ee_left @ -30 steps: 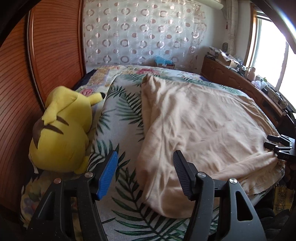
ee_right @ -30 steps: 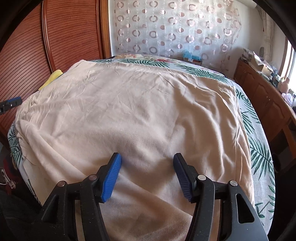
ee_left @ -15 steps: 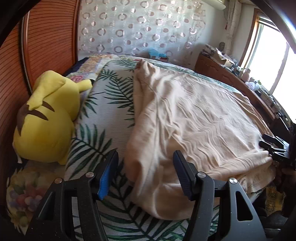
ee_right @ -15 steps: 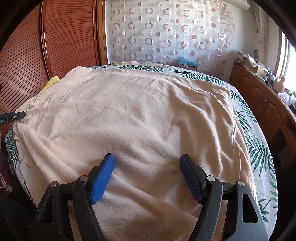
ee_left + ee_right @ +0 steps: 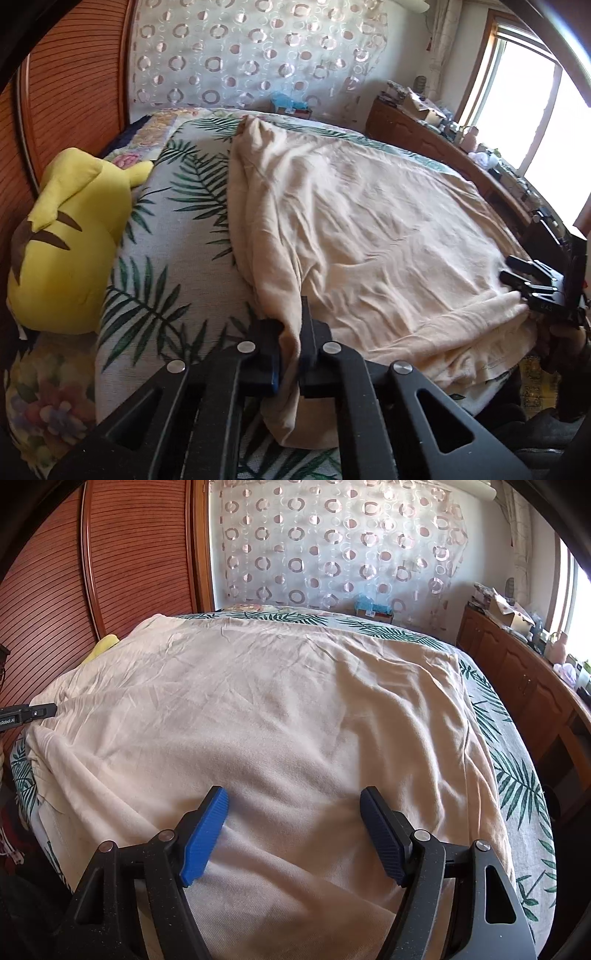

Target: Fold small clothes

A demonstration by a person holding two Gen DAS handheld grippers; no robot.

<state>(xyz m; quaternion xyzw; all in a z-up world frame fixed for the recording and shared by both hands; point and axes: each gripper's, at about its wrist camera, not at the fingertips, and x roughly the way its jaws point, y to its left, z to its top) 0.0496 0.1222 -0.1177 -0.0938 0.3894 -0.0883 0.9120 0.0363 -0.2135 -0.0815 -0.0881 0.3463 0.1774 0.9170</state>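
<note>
A large beige cloth [image 5: 369, 229] lies spread over the bed, wrinkled, with its left edge bunched into a ridge. My left gripper [image 5: 290, 325] is at the near left corner. Its jaws are closing tight on a fold of that edge, and the pads press the fabric. In the right wrist view the same cloth [image 5: 277, 709] fills the bed. My right gripper [image 5: 295, 812] hovers open over its near edge with the pads not pressing it. The right gripper [image 5: 528, 284] also shows at the cloth's near right corner. The left gripper's tip [image 5: 33, 712] shows at the far left.
A yellow plush toy [image 5: 62, 240] lies on the leaf-print bedsheet [image 5: 177, 229] left of the cloth. A ribbed wooden panel [image 5: 66, 92] stands on the left. A cluttered wooden sideboard [image 5: 517, 664] runs along the right under a window. A patterned curtain hangs behind the bed.
My left gripper has tilted down, reached the cloth's left edge and shut on a fold. My right gripper's jaws have spread a little wider over the cloth.
</note>
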